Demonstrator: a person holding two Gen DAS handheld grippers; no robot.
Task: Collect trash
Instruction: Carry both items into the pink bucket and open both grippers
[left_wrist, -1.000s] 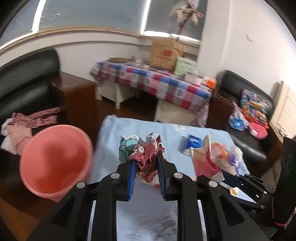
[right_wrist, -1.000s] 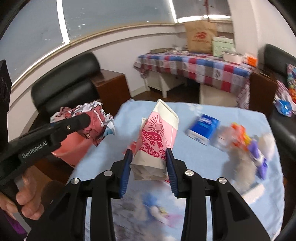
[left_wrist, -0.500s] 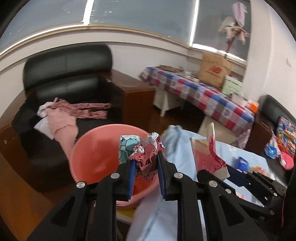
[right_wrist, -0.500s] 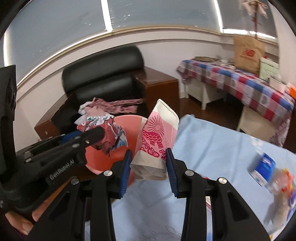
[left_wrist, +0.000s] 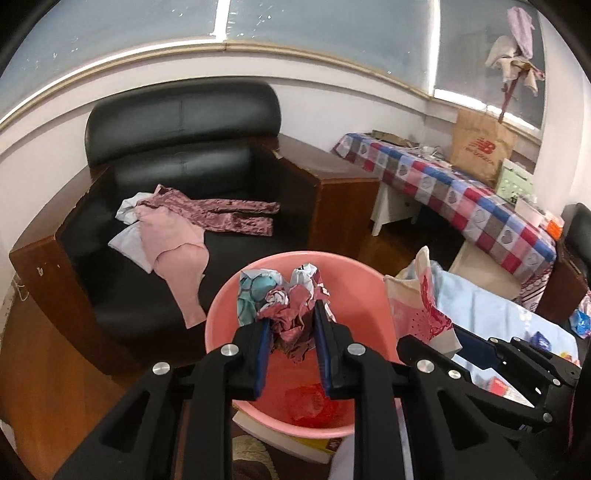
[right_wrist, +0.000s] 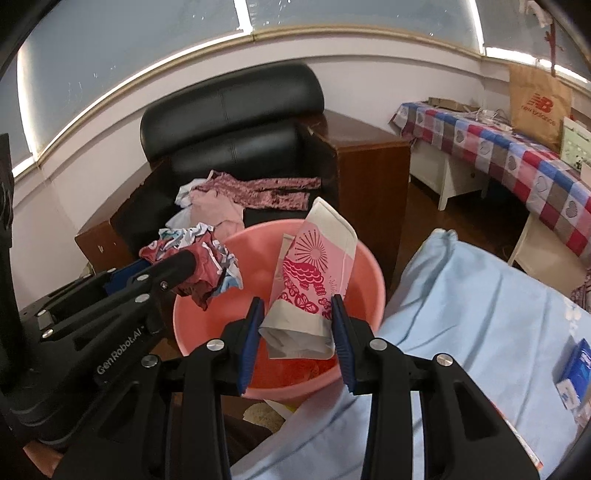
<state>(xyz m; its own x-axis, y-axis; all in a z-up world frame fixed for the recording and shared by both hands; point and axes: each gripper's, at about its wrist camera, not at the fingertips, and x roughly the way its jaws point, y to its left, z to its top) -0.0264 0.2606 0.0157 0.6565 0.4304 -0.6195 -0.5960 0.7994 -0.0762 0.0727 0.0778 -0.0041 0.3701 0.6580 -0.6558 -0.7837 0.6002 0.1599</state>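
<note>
Both loads poised over the pink bin (left_wrist: 354, 295): left gripper (left_wrist: 290, 334) clamped on crumpled wrapper (left_wrist: 291, 314), right gripper (right_wrist: 297, 325) clamped on upright carton (right_wrist: 314, 280), long axis toward 12 o'clock, bin floor directly below.

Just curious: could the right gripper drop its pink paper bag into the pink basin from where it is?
Probably yes. The right gripper holds the pink paper bag over the pink basin, whose mouth is open below; the left gripper stands beside, not underneath.
</note>
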